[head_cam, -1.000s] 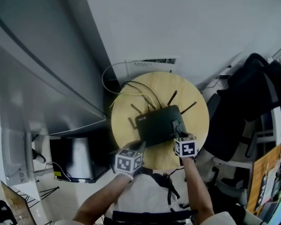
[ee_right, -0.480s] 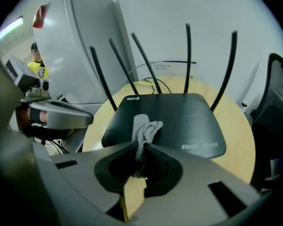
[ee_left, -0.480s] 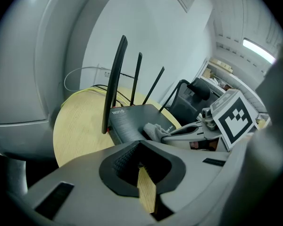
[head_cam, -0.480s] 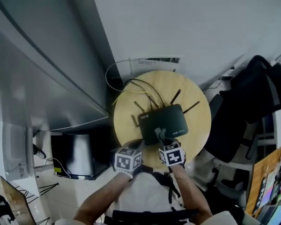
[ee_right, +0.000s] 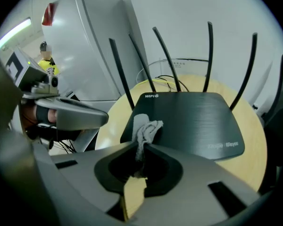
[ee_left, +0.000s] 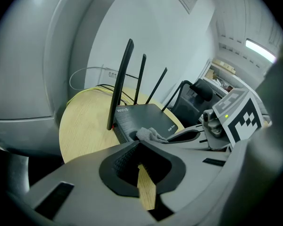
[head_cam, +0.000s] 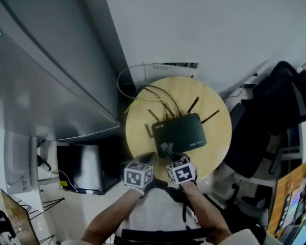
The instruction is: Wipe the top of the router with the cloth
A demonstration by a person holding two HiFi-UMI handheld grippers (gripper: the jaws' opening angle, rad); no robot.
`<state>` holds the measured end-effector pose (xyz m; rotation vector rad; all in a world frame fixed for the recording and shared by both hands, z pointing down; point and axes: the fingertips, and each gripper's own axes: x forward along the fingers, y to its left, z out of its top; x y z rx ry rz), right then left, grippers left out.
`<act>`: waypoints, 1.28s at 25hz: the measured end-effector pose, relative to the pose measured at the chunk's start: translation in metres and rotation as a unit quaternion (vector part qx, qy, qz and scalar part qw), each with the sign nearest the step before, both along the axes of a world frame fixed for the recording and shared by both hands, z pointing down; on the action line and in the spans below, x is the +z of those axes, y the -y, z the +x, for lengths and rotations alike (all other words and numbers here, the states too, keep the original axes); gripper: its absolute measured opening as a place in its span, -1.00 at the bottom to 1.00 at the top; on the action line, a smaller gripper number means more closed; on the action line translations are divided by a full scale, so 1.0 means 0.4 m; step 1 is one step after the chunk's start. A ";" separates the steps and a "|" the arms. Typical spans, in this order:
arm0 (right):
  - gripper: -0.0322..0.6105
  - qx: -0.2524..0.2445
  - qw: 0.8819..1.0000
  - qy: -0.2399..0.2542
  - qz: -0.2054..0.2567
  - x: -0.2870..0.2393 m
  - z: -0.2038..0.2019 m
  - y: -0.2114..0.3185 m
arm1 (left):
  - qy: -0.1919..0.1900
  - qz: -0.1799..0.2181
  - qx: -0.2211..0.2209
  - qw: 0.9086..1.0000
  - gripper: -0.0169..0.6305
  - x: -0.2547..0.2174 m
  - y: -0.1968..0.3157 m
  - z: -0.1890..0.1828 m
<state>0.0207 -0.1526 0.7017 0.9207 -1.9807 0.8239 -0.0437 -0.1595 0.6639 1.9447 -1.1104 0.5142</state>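
A black router (head_cam: 179, 131) with several upright antennas lies on a round wooden table (head_cam: 214, 116). My right gripper (head_cam: 168, 155) is shut on a small grey cloth (head_cam: 166, 148), which rests on the router's top near its front left part. In the right gripper view the cloth (ee_right: 146, 127) bunches out of the closed jaws of the right gripper (ee_right: 140, 147) onto the router (ee_right: 193, 121). My left gripper (head_cam: 147, 158) hovers at the table's front edge, left of the router, shut and empty. The left gripper view shows the left gripper (ee_left: 139, 145), the router (ee_left: 144, 118) and the cloth (ee_left: 148, 134).
Yellow and black cables (head_cam: 148, 98) run from the router's back over the table's far left edge. A large grey cabinet (head_cam: 46, 86) stands to the left. A black chair with dark clothing (head_cam: 275, 111) stands to the right. A white wall box (head_cam: 171, 66) sits behind the table.
My right gripper has slid the cloth leftward across the router's top, from the front right corner to the front left part. The left gripper has stayed in place.
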 end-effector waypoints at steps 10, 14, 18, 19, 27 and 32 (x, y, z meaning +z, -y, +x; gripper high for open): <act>-0.79 -0.002 0.999 0.048 -0.001 -0.025 -0.043 -0.018 | -0.006 0.008 0.004 1.000 -0.96 -0.017 0.005 0.012; -0.79 0.060 0.997 0.050 0.014 -0.055 0.068 0.032 | -0.016 0.016 0.021 1.000 -0.96 -0.036 0.025 0.052; -0.79 0.113 0.993 0.031 0.032 -0.080 0.220 0.075 | -0.023 0.026 0.052 0.998 -0.96 -0.056 0.045 0.116; -0.79 0.124 0.991 0.023 0.036 -0.082 0.260 0.086 | -0.024 0.028 0.061 0.997 -0.96 -0.063 0.050 0.133; -0.79 0.178 0.981 -0.031 0.066 -0.111 0.487 0.171 | -0.035 0.042 0.118 0.992 -0.96 -0.090 0.067 0.242; -0.79 0.164 0.984 -0.044 0.051 -0.076 0.531 0.210 | -0.037 0.042 0.149 0.987 -0.96 -0.094 0.080 0.306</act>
